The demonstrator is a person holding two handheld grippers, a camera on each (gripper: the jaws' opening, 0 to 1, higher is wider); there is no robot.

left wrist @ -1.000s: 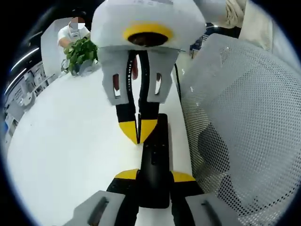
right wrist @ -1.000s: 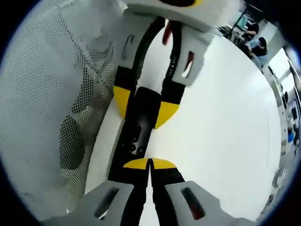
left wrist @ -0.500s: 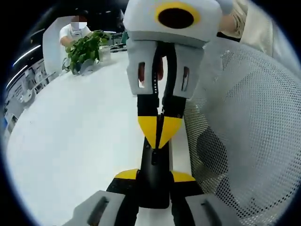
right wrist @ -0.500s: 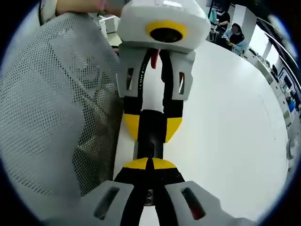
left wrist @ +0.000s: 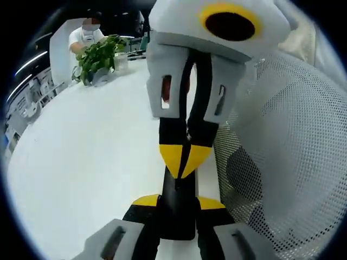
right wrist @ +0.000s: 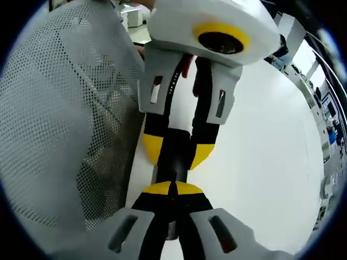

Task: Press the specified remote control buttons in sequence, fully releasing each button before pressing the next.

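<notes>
A black remote (left wrist: 177, 223) lies lengthwise on the white table (left wrist: 81, 162), and my left gripper (left wrist: 178, 201) is shut on its sides, yellow tips on either flank. My right gripper (left wrist: 184, 160) comes down from the top of the left gripper view with its yellow tips pressed together, and they rest on the remote's upper face. In the right gripper view the right gripper (right wrist: 172, 188) is shut, tips meeting over the remote (right wrist: 174, 162). Just beyond, the left gripper (right wrist: 176, 151) clamps it. The buttons are hidden under the tips.
A white mesh chair back (left wrist: 282, 162) stands close along the table's edge, beside the remote; it also appears as the chair back (right wrist: 65, 135). A potted plant (left wrist: 97, 57) sits at the far end of the table, with a person (left wrist: 87, 35) behind it.
My right gripper's shut tips have moved from beside the remote onto its top face and closer to the left gripper's hold. The left gripper still clamps the remote.
</notes>
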